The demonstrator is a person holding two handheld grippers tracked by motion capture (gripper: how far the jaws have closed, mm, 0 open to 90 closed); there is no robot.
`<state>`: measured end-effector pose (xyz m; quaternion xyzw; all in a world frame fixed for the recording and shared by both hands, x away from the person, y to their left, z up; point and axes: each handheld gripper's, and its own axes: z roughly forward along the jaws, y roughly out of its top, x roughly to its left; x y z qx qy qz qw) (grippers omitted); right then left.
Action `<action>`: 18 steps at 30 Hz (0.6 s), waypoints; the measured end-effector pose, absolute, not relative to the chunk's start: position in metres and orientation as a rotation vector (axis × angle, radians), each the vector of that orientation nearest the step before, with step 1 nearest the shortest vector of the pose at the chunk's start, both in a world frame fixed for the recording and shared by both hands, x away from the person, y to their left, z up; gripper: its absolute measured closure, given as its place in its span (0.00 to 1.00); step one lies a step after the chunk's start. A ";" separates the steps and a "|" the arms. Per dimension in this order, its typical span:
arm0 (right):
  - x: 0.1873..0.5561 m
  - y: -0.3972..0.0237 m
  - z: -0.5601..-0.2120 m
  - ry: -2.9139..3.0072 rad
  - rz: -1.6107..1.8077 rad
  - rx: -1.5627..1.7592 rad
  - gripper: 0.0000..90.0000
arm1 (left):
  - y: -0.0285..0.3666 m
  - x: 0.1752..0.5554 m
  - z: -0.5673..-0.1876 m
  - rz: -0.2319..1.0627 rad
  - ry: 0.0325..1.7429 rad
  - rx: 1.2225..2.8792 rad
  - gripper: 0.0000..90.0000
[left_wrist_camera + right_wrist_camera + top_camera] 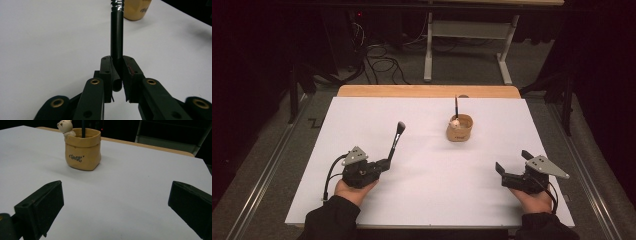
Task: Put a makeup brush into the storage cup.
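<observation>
Brush (395,141) angles up from the clamped left hand-held gripper (384,163); right hand-held gripper (514,165) rests agape.

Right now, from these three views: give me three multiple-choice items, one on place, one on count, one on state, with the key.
1. Where does the tan paper-bag-shaped holder with the small bear figure stand?
A. far right of centre on the white sheet
B. beside the left hand
C. on the floor

2. How many dark handles stand in that holder?
A. none
B. one
C. three

3. How are the left tongs?
A. wide open
B. shut on the black-handled makeup brush
C. shut on the holder

Key: 1 A, the high view shows it there. 2 B, one dark handle rises from it in the right gripper view. 3 B, the left gripper view shows the pads clamping the brush handle; the right tongs gape.
</observation>
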<state>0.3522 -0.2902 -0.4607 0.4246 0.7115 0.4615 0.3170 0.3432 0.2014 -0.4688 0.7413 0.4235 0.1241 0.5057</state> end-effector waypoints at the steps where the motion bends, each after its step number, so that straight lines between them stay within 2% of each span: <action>1: 0.352 -0.290 -0.461 1.875 1.217 1.107 0.01 | 0.201 0.343 -0.469 0.302 1.018 1.788 0.88; 18: 0.351 -0.288 -0.460 1.877 1.215 1.111 0.01 | 0.203 0.335 -0.467 0.381 0.960 1.701 0.88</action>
